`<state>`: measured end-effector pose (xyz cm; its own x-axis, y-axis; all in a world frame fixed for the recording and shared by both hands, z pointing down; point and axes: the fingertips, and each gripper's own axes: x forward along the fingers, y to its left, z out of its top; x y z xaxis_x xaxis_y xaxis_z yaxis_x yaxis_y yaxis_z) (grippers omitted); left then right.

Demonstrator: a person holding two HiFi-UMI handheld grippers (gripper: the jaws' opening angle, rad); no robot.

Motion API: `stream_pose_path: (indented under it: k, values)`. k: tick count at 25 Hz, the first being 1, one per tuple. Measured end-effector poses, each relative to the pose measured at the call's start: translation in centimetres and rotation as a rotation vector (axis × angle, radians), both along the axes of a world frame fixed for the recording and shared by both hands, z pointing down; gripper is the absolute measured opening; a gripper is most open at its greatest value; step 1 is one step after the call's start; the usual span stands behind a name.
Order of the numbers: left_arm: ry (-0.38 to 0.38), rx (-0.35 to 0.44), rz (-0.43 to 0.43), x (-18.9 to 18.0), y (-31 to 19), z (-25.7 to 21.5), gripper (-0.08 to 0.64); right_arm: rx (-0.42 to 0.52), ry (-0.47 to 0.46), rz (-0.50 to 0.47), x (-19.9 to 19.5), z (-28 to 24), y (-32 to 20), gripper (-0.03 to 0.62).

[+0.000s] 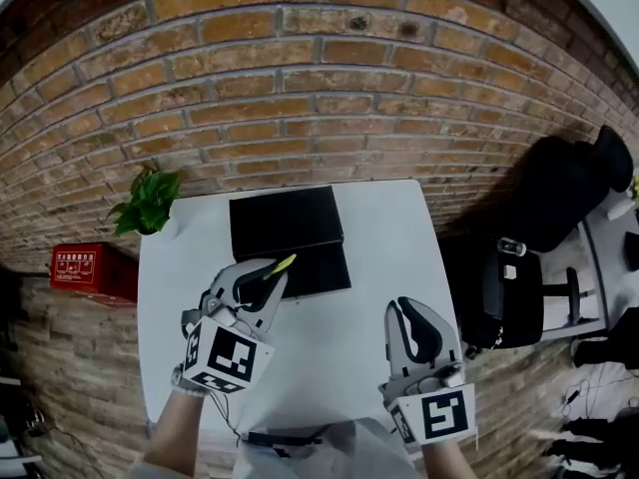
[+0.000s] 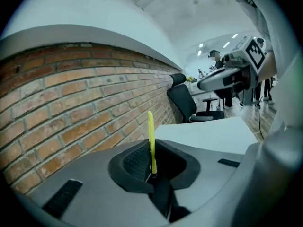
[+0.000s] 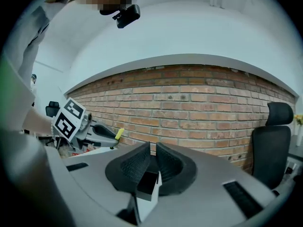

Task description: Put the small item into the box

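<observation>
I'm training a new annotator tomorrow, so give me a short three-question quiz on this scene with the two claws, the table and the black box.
1. True or false: the right claw holds the yellow item.
2. Where does the black box lie? A on the white table, toward the brick wall; B on a shelf; C in a drawer.
3. Which claw grips the yellow item?
Key: 1 false, it is shut and empty; 2 A; 3 the left claw.
</observation>
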<state>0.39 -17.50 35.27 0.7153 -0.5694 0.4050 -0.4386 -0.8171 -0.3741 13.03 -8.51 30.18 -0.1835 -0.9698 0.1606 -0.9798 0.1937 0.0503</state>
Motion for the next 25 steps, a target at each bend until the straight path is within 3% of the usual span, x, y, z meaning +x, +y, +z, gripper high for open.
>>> stream_pose_path:
  k: [5, 17, 25]
  values:
    - [-0.166, -0.102, 0.096, 2.5, -2.1, 6.4, 0.052, -0.026, 0.001, 0.057, 1.8, 1.0, 0.4, 0.064]
    - [-0.526, -0.302, 0.203, 4.1, -3.5, 17.9, 0.052, -0.064, -0.011, 0.144, 4.3, 3.3, 1.8, 0.064]
    - [-0.602, -0.374, 0.205, 4.7, -3.7, 20.4, 0.052, -0.074, -0.025, 0.158, 4.8, 3.7, 2.3, 0.064]
